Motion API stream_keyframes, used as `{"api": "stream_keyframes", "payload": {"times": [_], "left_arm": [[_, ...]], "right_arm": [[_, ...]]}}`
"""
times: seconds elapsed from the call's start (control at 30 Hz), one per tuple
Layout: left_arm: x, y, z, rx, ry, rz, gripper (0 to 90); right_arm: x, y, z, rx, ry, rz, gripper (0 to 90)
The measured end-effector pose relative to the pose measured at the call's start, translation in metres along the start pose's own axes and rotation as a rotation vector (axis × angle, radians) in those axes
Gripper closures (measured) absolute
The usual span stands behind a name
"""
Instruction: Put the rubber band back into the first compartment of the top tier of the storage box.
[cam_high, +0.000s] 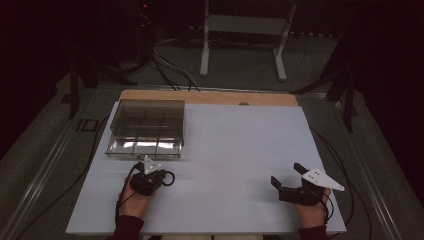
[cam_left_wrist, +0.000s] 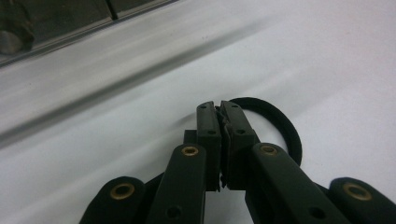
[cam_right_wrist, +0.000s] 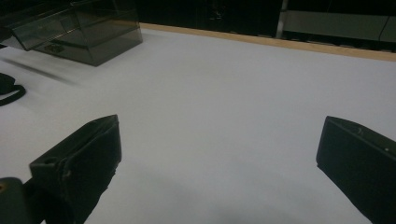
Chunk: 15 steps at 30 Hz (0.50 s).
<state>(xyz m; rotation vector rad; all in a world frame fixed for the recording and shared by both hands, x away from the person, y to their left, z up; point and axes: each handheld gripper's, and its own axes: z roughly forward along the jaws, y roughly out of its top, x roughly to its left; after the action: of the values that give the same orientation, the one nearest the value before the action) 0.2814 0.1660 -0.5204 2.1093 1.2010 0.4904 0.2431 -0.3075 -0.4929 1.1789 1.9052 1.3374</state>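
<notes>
A thin black elastic loop (cam_left_wrist: 285, 126) lies on the white table, curving out to the right of my left gripper (cam_left_wrist: 219, 105). The jaws of that gripper are pressed together on the near part of the loop. From the high view the left gripper (cam_high: 160, 176) sits just in front of a smoky clear compartment box (cam_high: 147, 127), with the loop (cam_high: 169, 178) at its tip. My right gripper (cam_high: 287, 175) rests near the table's front right with its jaws wide apart. Nothing is between its fingers in the right gripper view (cam_right_wrist: 219, 135).
The compartment box (cam_right_wrist: 79, 28) stands at the back left of the white board (cam_high: 240, 150), and its front wall (cam_left_wrist: 51, 28) is close ahead of the left gripper. A wooden strip (cam_high: 210, 96) edges the far side. A metal stand (cam_high: 245, 30) and cables lie beyond the table.
</notes>
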Motion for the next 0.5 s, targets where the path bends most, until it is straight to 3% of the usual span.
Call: {"api": "stream_keyframes", "payload": {"times": [0.17, 0.5], "left_arm": [[-0.001, 0.002, -0.008, -0.027, -0.011, -0.012, 88.8], [-0.006, 0.005, -0.018, -0.024, -0.017, 0.023, 88.6]], "right_arm": [[-0.001, 0.0, 0.0, 0.0, -0.002, 0.006, 0.5], [-0.001, 0.0, -0.001, -0.001, -0.005, 0.008, 0.5]]}}
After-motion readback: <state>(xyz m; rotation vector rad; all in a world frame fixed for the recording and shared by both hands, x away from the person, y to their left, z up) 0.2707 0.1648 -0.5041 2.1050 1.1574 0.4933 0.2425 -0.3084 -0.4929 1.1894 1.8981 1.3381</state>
